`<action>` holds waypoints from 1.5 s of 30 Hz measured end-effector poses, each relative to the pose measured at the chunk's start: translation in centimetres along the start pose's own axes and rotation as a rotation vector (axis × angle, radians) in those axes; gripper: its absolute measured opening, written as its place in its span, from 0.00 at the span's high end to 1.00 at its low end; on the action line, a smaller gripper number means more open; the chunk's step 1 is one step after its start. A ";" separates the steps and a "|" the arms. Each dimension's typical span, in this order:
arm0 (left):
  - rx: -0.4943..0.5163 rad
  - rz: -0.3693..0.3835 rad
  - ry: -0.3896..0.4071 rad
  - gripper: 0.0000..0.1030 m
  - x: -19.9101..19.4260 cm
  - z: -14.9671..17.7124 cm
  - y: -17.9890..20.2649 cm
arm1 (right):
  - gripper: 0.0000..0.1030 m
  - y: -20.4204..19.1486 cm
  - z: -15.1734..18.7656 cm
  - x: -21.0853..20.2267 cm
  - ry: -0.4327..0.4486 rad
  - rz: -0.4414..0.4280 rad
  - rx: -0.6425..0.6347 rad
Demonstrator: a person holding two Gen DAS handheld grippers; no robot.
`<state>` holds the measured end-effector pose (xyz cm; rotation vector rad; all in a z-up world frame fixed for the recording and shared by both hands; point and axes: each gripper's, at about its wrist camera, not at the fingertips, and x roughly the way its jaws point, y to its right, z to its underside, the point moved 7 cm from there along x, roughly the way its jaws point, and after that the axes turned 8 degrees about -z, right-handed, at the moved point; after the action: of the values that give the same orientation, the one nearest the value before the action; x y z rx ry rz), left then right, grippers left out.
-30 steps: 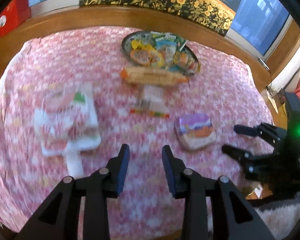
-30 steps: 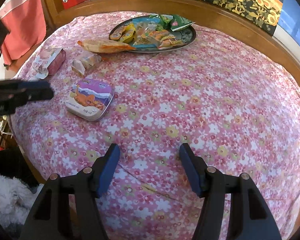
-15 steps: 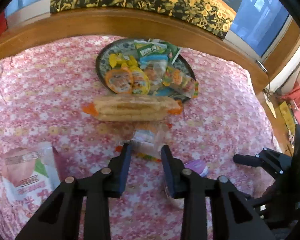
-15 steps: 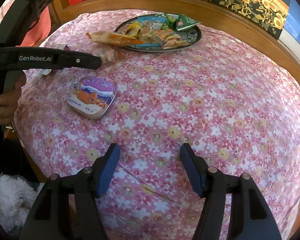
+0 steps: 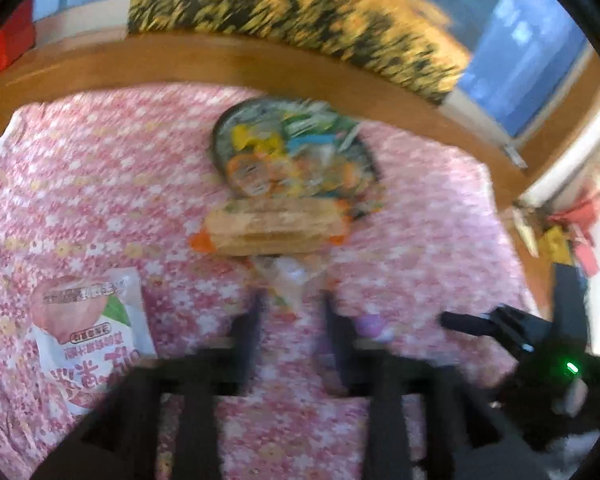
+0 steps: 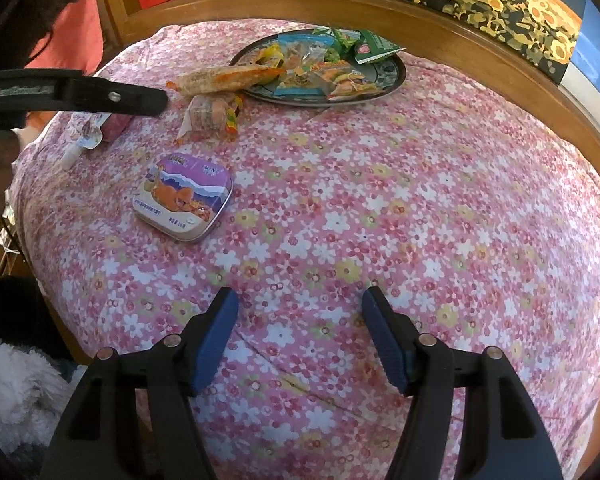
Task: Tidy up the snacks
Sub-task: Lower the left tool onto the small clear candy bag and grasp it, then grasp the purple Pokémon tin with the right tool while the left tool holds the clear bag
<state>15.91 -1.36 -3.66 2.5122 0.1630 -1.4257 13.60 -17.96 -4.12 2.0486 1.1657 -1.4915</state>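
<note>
We judge the step in hand to be picking up the small clear candy packet (image 6: 210, 114) with our left gripper (image 5: 292, 316), whose fingers stand apart with nothing between them, the packet lying just ahead of the tips. To do it well we should close on the packet's fuller middle, not its thin crinkled edge, then lift clear of the long orange-ended biscuit pack (image 6: 220, 79) before carrying it to the dark round plate (image 6: 392, 76) near the table's far edge. The packet looks soft and slippery, transparent with pale sweets and a colourful strip along one side; it lies on the floral tablecloth (image 6: 380, 220) just on our side of the biscuit pack. Our right gripper (image 6: 300, 340) hovers wide open and empty over the near edge. A purple tin (image 6: 182, 200) lies toward the left edge, a peach-printed pouch (image 5: 88, 328) farther left.
</note>
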 end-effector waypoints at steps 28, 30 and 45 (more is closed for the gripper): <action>0.022 -0.005 0.051 0.58 -3.5 1.0 0.0 | 0.34 0.1 0.1 -0.1 0.009 0.003 0.007; 0.034 -0.031 0.038 0.58 -3.8 2.3 -0.6 | 0.34 0.2 0.0 -0.1 0.012 0.002 0.006; -0.004 -0.003 -0.062 0.55 -1.0 7.9 -4.2 | 0.34 -3.1 -4.9 -3.1 0.139 -0.043 -0.056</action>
<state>7.93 0.60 -7.34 2.4619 0.1575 -1.5009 13.87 -14.07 1.12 2.1310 1.2968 -1.3373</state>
